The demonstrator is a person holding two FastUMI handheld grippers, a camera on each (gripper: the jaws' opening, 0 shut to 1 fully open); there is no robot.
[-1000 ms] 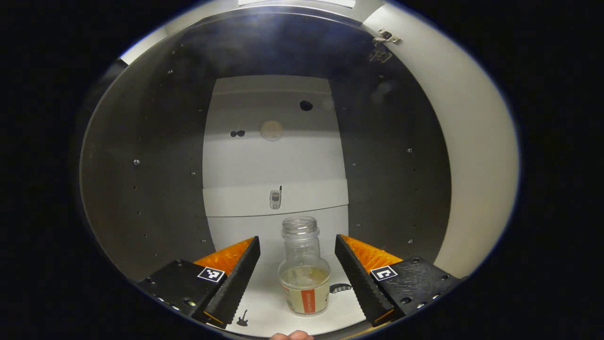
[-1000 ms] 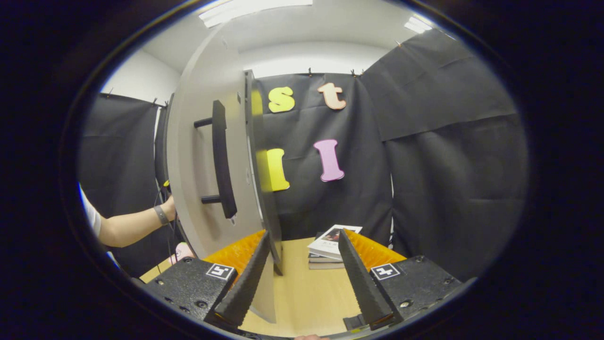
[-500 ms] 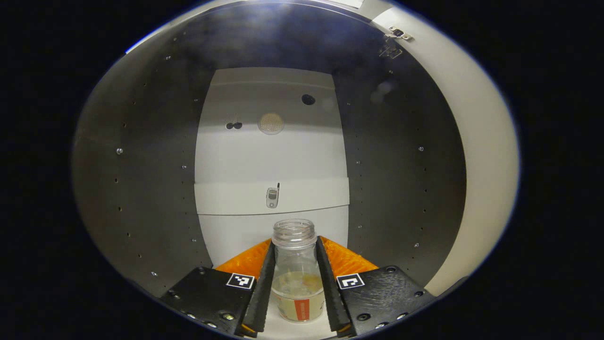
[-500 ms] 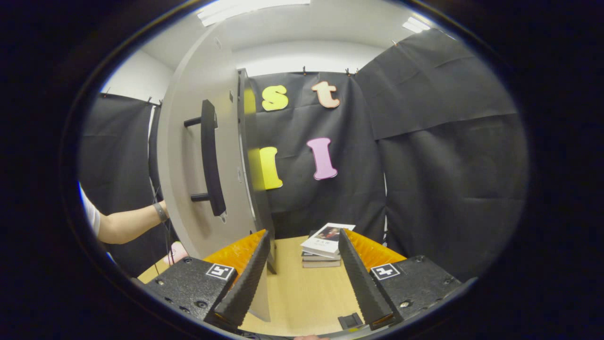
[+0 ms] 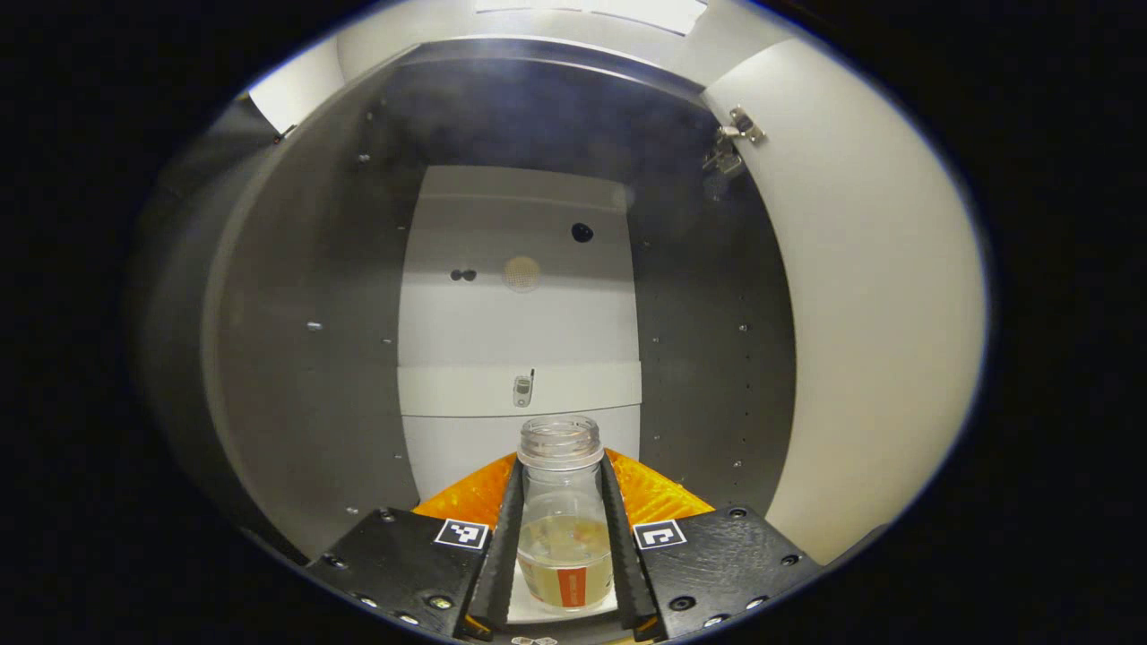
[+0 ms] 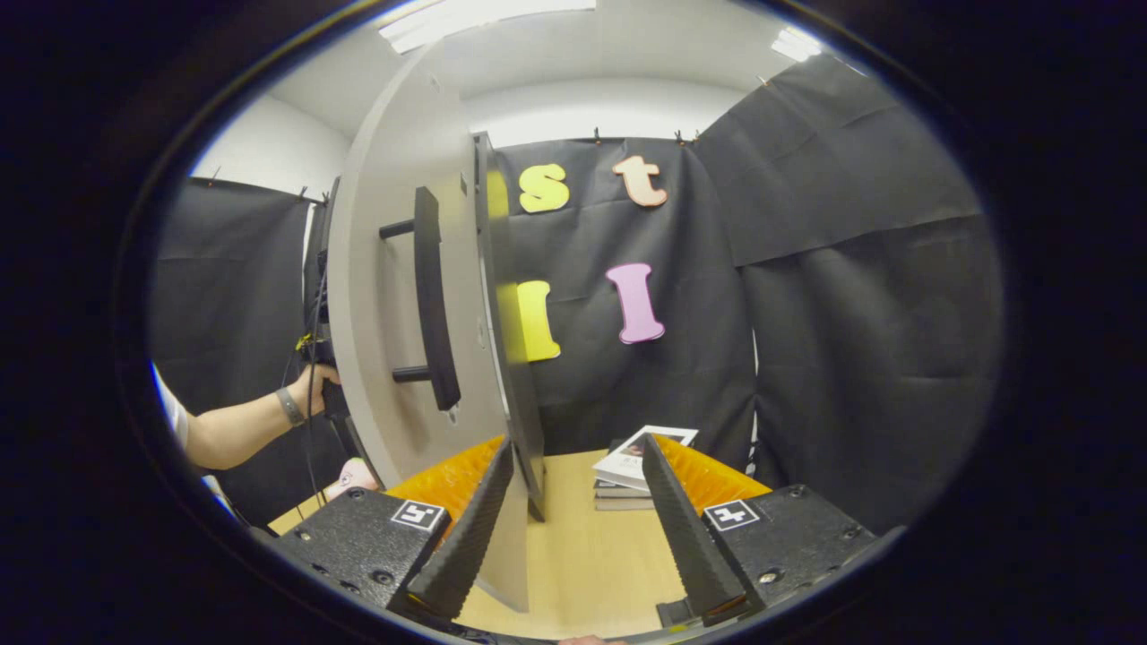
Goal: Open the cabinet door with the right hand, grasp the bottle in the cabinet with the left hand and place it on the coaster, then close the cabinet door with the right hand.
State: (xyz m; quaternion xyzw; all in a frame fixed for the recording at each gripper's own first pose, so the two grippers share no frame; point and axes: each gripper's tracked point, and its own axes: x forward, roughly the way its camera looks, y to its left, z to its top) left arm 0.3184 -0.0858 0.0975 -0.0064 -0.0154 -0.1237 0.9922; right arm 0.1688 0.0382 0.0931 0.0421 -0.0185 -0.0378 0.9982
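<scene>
Since a second ago the left gripper [image 5: 562, 537] has closed its fingers from a wide spread onto the one clear glass bottle [image 5: 563, 520], and the cabinet [image 5: 296, 358] interior now looks a little farther off. Both fingers press the bottle's sides below its open threaded neck; a shallow layer of yellowish liquid sits above its label. The bottle stands upright, low in the cabinet mouth, between two dark side walls with open room on each side and above. In the right gripper view, the right gripper [image 6: 573, 528] stays spread and holds nothing, just beside the lower edge of the single open cabinet door [image 6: 394, 296], which carries one dark bar handle [image 6: 432, 300]. A stack of books [image 6: 638, 466] lies on the wooden table [image 6: 582, 564], with bare tabletop between fingers and books. A person's forearm [image 6: 242, 425] reaches behind the door.
</scene>
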